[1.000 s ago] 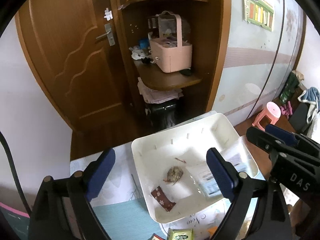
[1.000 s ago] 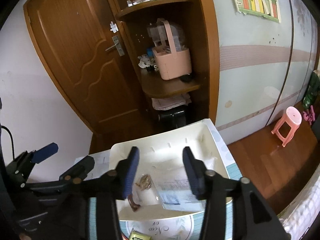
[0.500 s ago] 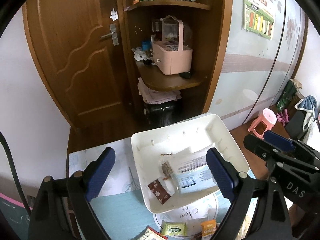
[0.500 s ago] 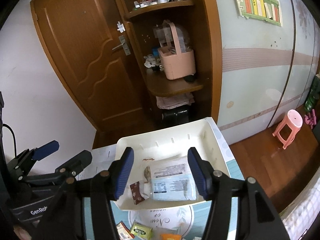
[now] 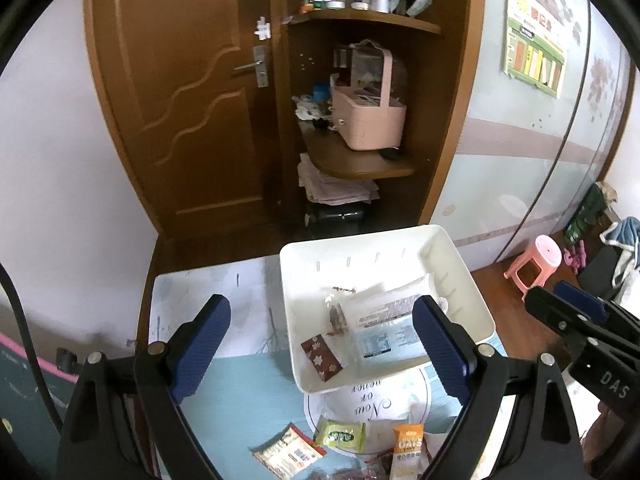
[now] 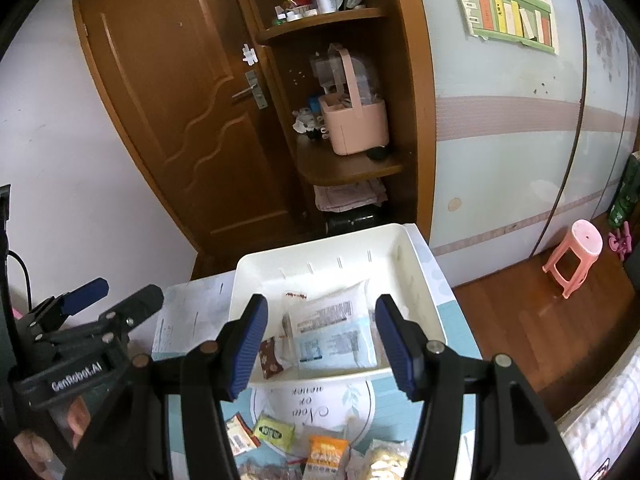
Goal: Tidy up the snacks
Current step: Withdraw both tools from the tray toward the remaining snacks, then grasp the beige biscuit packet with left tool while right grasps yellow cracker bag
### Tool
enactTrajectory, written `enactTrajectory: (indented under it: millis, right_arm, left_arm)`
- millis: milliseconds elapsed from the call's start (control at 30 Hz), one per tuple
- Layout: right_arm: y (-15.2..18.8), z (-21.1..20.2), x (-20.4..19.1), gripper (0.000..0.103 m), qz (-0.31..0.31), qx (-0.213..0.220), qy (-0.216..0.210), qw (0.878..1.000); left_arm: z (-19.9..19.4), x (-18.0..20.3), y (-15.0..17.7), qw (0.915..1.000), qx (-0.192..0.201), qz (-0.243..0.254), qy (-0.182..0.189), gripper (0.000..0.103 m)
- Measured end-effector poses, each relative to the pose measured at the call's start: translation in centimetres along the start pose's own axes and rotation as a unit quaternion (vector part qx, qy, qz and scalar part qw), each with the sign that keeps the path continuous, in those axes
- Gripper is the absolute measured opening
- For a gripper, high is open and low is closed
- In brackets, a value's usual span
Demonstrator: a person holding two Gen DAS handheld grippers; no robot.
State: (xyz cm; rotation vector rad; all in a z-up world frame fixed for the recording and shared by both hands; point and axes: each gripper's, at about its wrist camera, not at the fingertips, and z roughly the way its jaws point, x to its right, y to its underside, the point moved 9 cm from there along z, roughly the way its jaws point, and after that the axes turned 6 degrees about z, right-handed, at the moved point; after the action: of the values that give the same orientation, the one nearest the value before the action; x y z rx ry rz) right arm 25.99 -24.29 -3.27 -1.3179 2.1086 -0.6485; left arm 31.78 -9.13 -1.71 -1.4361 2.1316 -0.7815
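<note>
At the near edge of the table, the loose snacks are cut off by the frame and partly hidden behind gripper arms: an orange packet reading "OATS", a green packet whose print is too small to read, a red-and-white packet, and a blurred pale bag at the bottom of the right wrist view. The left gripper has its fingers spread wide with nothing between them; the right gripper is also spread apart and empty, its body marked "DAS" in the left view, while the left's reads "GenRobot.AI" in the right view. Cursive writing on the round mat appears upside down and only partly legible. Beyond it, the white tray sits at the table's far right corner, holding a large pale packet with unreadable print, a dark brown flowered packet and a small clear wrapper; its far half is bare. The table's far left corner is open. Behind stand a wooden door and shelves with a pink basket.
</note>
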Motion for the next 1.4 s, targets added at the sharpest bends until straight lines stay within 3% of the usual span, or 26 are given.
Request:
enactTrajectory:
  millis: [600,1067,1233,1400]
  right_arm:
    - [5.8,-5.6,1.7,0.057,-0.038,-0.009,-0.034,0.999]
    - [12.4,-7.2,5.1,0.06,-0.075,-0.06,-0.054,0.994]
    - [14.9,-5.8,6.8,0.059,-0.063,-0.099,-0.05,0.992]
    - [16.9,-4.3,8.4,0.06,-0.04,-0.13,-0.042,0.99]
  left_arm:
    - [-6.5,-1.6,7.6,0.9972,0.025,-0.059,-0.037,0.092]
    - [-7.5,-4.1,18.1,0.9913,-0.026,-0.105,-0.075,0.092]
    - [-7.2,-3.7,21.3,0.9916,-0.044,-0.086,-0.087,0.092]
    - [-5.6,-1.5,24.4,0.9938,-0.074,-0.032,-0.076,0.092]
